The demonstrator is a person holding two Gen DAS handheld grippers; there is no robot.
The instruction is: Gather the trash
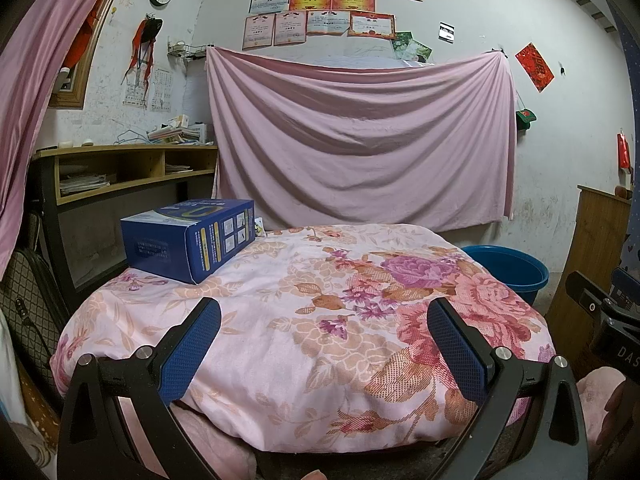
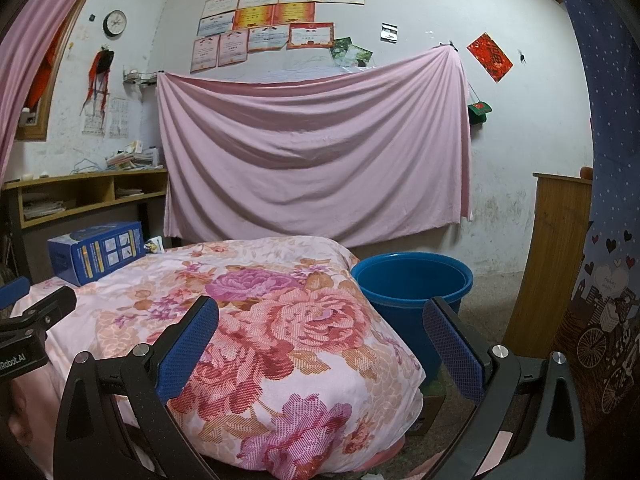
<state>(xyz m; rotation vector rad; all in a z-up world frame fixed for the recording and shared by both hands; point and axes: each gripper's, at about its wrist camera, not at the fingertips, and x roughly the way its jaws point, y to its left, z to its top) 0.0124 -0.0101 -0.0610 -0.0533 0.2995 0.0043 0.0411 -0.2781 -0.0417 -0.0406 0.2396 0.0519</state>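
Left wrist view: blue box (image 1: 190, 240) seen far-left on floral quilt (image 1: 320, 280), long axis angled away rightward. Left claw (image 1: 324, 344) held wide open, empty, nearer to it. Right claw (image 2: 320, 344) also spread empty, blue bucket (image 2: 412, 280) just ahead-right on floor.

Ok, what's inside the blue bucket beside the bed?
The right wrist view shows only the blue bucket's upper inner wall, bare and blue. Its bottom is hidden by the near rim, so trash there cannot be ruled out. The floral quilt covers its left edge.
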